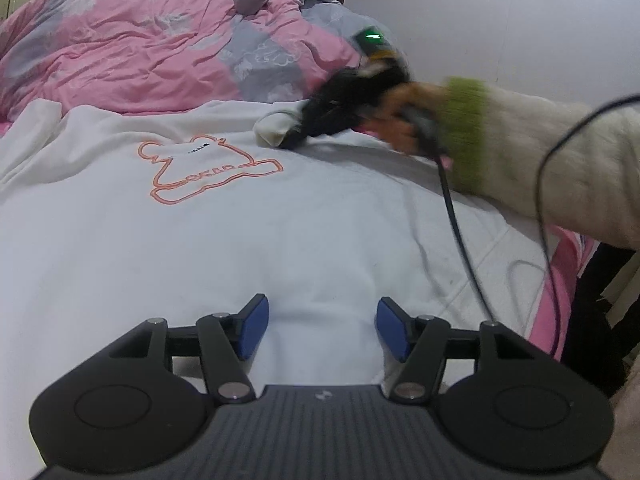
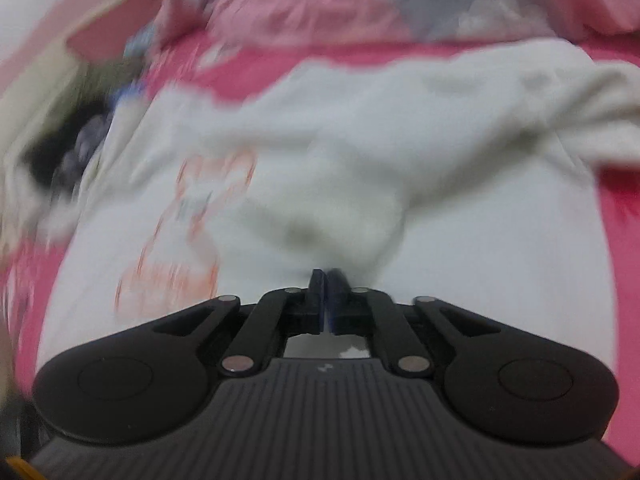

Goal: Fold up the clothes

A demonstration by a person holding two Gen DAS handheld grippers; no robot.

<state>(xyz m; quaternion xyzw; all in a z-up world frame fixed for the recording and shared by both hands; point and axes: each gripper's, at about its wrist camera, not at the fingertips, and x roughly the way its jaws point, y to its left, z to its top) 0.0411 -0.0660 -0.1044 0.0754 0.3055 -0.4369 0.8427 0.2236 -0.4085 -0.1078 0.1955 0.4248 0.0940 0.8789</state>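
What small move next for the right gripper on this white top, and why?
Probably lay the sleeve across the white top. The right gripper looks shut on a white fold, likely the sleeve, though blur hides the grip.

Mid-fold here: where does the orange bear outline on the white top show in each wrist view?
Left wrist: orange bear outline sits upper left of centre on the white top, beyond the open left gripper.
Right wrist: blurred, left of centre, left of the shut right gripper.
Shared landmark: the pink quilt behind.
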